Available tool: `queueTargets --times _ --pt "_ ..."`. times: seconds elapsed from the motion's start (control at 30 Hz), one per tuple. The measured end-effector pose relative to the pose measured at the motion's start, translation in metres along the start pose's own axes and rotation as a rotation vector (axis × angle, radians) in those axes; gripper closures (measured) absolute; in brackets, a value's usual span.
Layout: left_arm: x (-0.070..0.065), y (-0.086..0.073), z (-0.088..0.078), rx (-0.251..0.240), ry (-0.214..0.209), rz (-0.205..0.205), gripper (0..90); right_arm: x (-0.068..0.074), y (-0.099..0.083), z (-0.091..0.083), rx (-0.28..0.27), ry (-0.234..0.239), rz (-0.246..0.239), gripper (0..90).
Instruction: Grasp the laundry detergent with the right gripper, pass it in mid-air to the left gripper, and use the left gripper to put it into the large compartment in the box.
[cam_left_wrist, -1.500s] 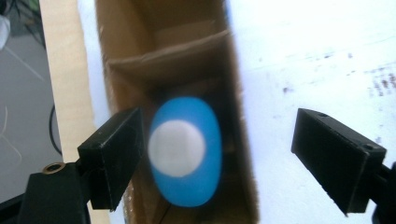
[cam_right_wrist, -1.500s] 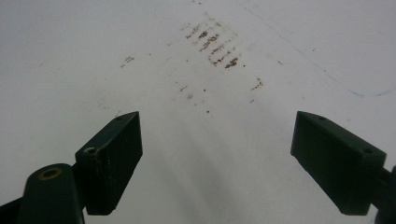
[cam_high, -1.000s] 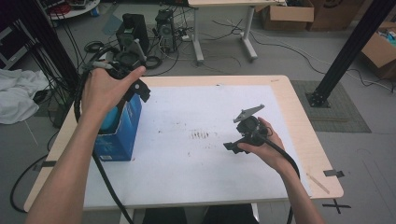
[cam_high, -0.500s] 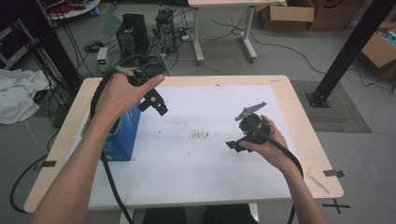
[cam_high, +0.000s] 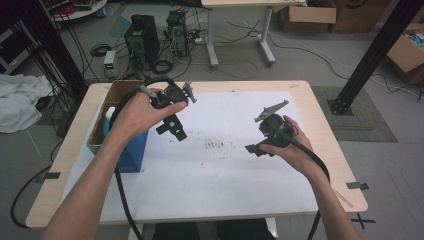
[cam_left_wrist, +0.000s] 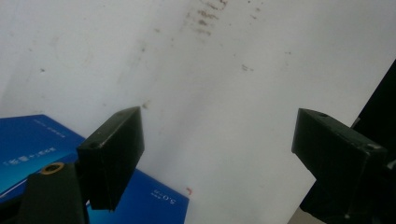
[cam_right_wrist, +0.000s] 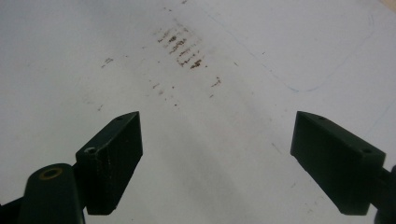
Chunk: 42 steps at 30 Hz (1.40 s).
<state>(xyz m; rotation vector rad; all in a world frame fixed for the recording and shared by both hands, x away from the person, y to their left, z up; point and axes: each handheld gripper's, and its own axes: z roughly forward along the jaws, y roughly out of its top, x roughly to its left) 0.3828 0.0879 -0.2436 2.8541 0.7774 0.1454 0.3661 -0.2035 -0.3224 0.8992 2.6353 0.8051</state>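
Left hand-held gripper (cam_high: 172, 120): up off the bench, just right of the blue box, jaws spread wide with nothing between them; its own view looks down past them at white sheet and a blue corner.
Blue box (cam_high: 127, 147): at the left edge of the bench (cam_high: 320, 107), open top, cardboard inside, something pale blue poking up at its left wall that I can't make out.
Key relation: the box lies left of and slightly below the left hand-held gripper, touching nothing of it; its long axis runs near to far along the bench edge. Left hand is clearly the nearer one, the right sits well apart.
White sheet (cam_high: 225, 170): covers most of the bench, with a patch of brown smudges (cam_high: 215, 145) at the middle, between the two hands.
Right hand-held gripper (cam_high: 267, 137): low over the right half of the sheet, jaws parted, empty, pointing toward the smudges.
Judgement: any reach into the box looks like the left hand's job, swinging leftward.
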Motion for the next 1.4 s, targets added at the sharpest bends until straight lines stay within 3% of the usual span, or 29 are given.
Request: queueTargets --times 0.33,0.53,1.4 --pt "-0.012 0.004 0.033 0.041 -0.026 0.019 17.8 -0.005 -0.002 -0.004 0.005 -0.002 0.001 17.0" --pt "-0.015 0.007 0.042 0.047 -0.03 0.02 17.8 -0.007 -0.003 -0.004 0.005 0.001 0.002 17.3" --pt "-0.019 0.004 0.038 0.019 -0.02 0.015 17.7 -0.005 0.001 -0.002 0.005 0.008 -0.003 17.5"
